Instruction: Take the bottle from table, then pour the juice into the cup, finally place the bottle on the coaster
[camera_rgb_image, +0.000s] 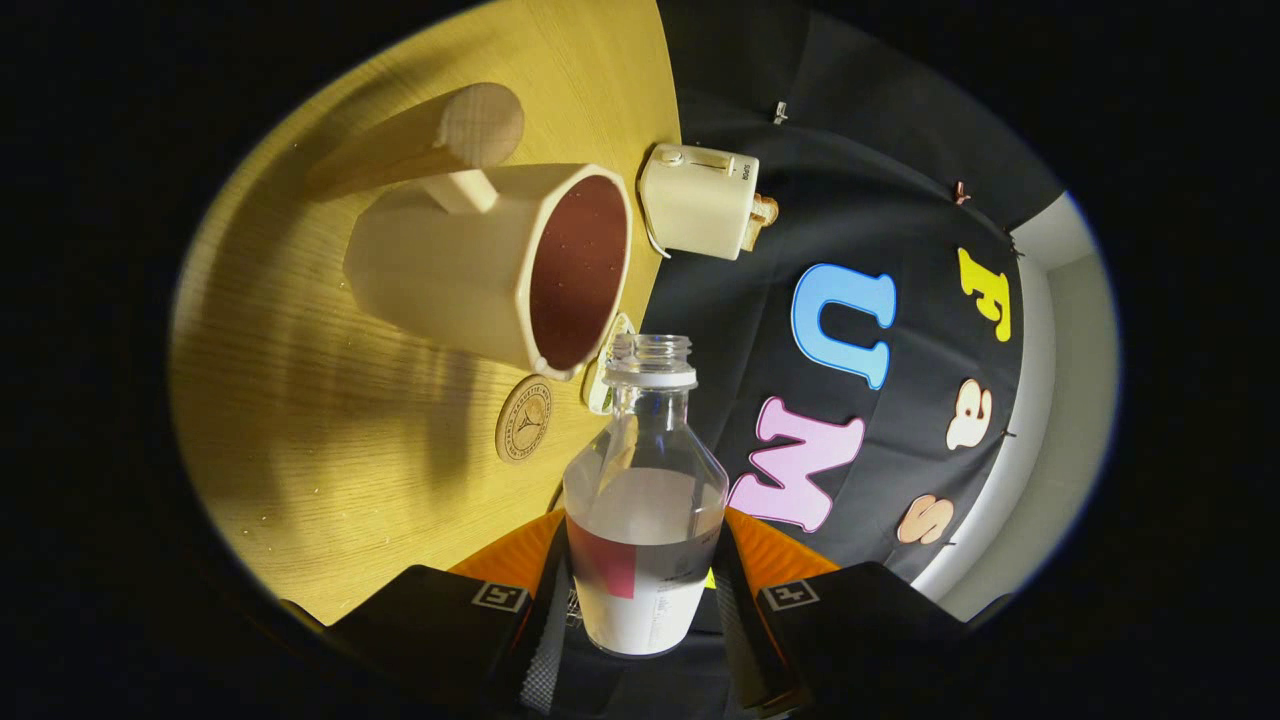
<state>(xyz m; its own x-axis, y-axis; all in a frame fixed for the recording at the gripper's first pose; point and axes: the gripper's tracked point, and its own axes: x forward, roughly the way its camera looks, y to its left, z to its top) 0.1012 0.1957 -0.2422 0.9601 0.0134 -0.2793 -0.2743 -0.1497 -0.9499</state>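
Beyond the fingers the table (330, 480) carries the cup (490, 270), its mouth just ahead of the uncapped neck of the bottle (645, 500), whose long axis runs forward between the gripper (645, 600) fingers clamped on its body.

Beside the cream ceramic cup (490, 265), the round wooden coaster (523, 418) bears an engraved emblem ringed by lettering too small to read. The clear glass bottle (645, 510) nearby carries a white label with fine print, also unreadable.
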